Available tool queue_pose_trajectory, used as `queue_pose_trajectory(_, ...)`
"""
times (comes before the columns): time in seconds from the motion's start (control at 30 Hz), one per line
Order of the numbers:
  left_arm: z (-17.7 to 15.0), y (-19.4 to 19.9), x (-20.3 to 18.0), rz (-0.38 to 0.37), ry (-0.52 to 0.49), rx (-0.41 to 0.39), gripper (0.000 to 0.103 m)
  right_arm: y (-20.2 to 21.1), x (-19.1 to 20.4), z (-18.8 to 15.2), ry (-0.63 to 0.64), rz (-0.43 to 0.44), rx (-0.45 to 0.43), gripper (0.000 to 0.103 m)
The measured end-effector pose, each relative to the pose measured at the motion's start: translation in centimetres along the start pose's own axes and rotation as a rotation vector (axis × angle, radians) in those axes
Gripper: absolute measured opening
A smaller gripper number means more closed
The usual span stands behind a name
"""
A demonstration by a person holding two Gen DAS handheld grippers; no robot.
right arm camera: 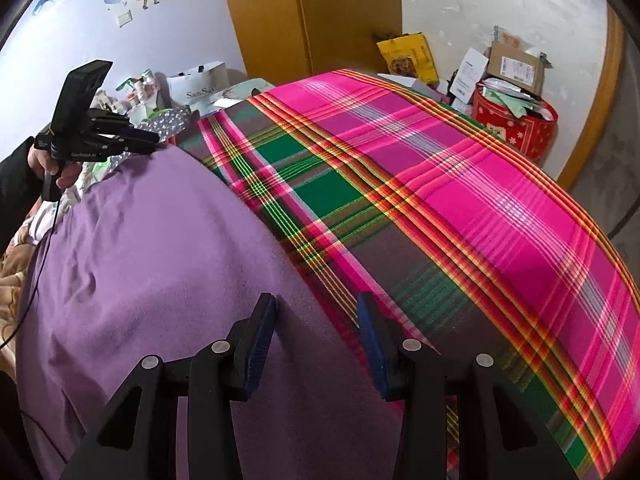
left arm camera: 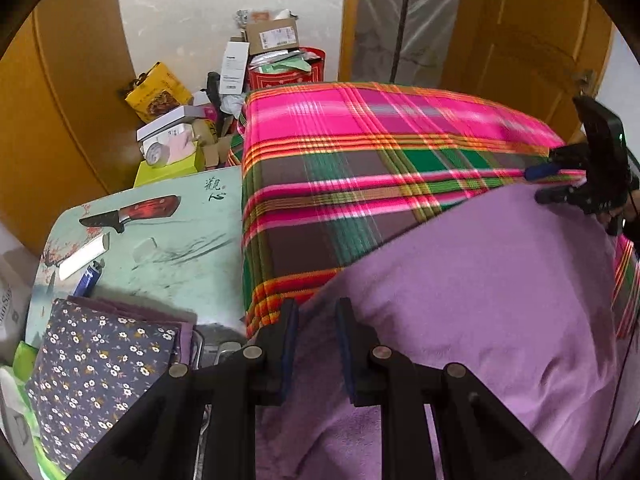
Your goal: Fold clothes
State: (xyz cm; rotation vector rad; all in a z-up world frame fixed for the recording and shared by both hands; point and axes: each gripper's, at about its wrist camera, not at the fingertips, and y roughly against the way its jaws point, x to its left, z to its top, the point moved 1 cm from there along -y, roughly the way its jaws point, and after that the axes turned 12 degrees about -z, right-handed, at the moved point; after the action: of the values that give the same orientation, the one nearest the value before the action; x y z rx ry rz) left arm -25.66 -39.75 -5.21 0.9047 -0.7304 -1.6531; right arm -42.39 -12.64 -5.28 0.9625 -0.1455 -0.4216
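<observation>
The purple garment (right arm camera: 160,248) is lying spread on the plaid sheet (right arm camera: 460,184), its far edge passing between both grippers' parted, empty jaws: left gripper (left arm camera: 316,344), right gripper (right arm camera: 316,340).

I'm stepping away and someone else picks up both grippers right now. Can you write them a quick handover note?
Left gripper: open, fingers straddling the near-left edge of the purple garment, gripping nothing.
Right gripper: open, over the same garment's edge where it meets the plaid bedcover, gripping nothing.
The purple garment lies spread fairly flat on the bedcover, with a few wrinkles. A folded floral cloth sits on the side table to the left, next to a knife.
Done: garment laid out; no fold is visible on it.
Left: grip the edges, fold it, then probably stack it with the floral cloth.
</observation>
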Motion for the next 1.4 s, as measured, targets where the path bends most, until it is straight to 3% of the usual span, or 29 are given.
queue_pose_trajectory(0.23, 0.1, -0.5, -0.4, 0.044, -0.053, -0.006, 0.020, -0.1, 0.0, 0.0, 0.020, -0.001, -0.003, 0.043)
queue_pose_trajectory(0.33, 0.0, -0.5, -0.4, 0.051, -0.064, -0.012, 0.020, -0.1, 0.0, 0.1, 0.026, -0.018, -0.004, 0.030)
queue_pose_trajectory(0.4, 0.0, -0.4, -0.5, 0.058, -0.062, -0.015, 0.020, -0.1, 0.1, 0.0, 0.026, -0.013, -0.006, 0.013)
queue_pose_trajectory(0.5, -0.1, -0.5, -1.1, 0.083, -0.080, -0.018, 0.013, 0.1, 1.0, 0.0, 0.055, -0.030, -0.015, 0.006)
queue_pose_trajectory(0.6, -0.1, -0.7, -1.6, 0.112, -0.096, -0.018, 0.005, 0.3, 1.3, 0.0, 0.071, -0.054, -0.015, 0.005)
queue_pose_trajectory(0.8, -0.1, 0.3, -2.0, 0.129, -0.070, -0.050, 0.004, 2.0, 2.2, -0.1, 0.079, -0.094, -0.055, 0.004)
queue_pose_trajectory(1.07, -0.7, 4.5, -4.1, 0.129, -0.078, -0.140, 0.003, 6.8, 4.4, -0.8, 0.072, -0.147, -0.136, 0.004)
queue_pose_trajectory(1.4, -5.0, 9.8, -7.5, 0.096, -0.069, -0.215, 0.003, 13.1, 9.1, -3.9, 0.051, -0.174, -0.201, 0.004)
